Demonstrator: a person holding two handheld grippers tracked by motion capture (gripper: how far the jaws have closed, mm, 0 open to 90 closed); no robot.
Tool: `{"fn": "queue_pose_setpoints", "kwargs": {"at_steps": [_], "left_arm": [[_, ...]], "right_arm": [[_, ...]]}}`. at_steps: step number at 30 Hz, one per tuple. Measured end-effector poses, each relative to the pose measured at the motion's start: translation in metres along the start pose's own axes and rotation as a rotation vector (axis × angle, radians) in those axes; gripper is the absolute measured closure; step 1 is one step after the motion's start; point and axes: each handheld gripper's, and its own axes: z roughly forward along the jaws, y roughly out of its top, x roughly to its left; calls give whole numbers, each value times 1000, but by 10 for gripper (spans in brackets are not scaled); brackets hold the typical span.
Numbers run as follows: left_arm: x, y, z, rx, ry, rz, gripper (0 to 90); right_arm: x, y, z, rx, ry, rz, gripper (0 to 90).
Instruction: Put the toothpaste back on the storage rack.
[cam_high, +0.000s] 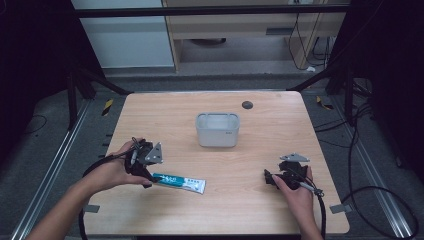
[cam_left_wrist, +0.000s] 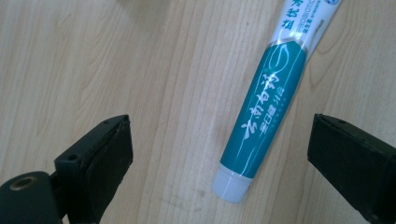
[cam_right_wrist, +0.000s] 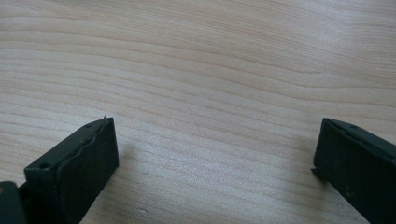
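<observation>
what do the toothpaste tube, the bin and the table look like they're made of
Toothpaste tube: likely soft plastic, glossy teal and white print, with a pale cap.
Bin: probably moulded plastic, matte grey with faintly translucent walls.
Table: light wood or wood-look laminate, with visible grain and a dull sheen.

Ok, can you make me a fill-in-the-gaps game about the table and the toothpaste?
1. The toothpaste tube lies flat on the wooden ____.
2. The left tongs are ____, with the tube's cap end between the jaws.
3. The grey tub stands on the table past the tube, and it looks ____ inside.
4. The right tongs are open above bare ____.

Missing words: table; open; empty; wood
</observation>
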Motion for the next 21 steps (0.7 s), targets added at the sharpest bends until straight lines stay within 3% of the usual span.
{"fn": "queue_pose_setpoints", "kwargs": {"at_steps": [7, 21], "left_arm": [[2, 14, 4, 0, -65, 50, 79], [-1, 19, 20, 28, -154, 107, 106]], "right_arm": [[0, 0, 0, 0, 0, 0, 3], [0, 0, 0, 0, 1, 2, 3]]}}
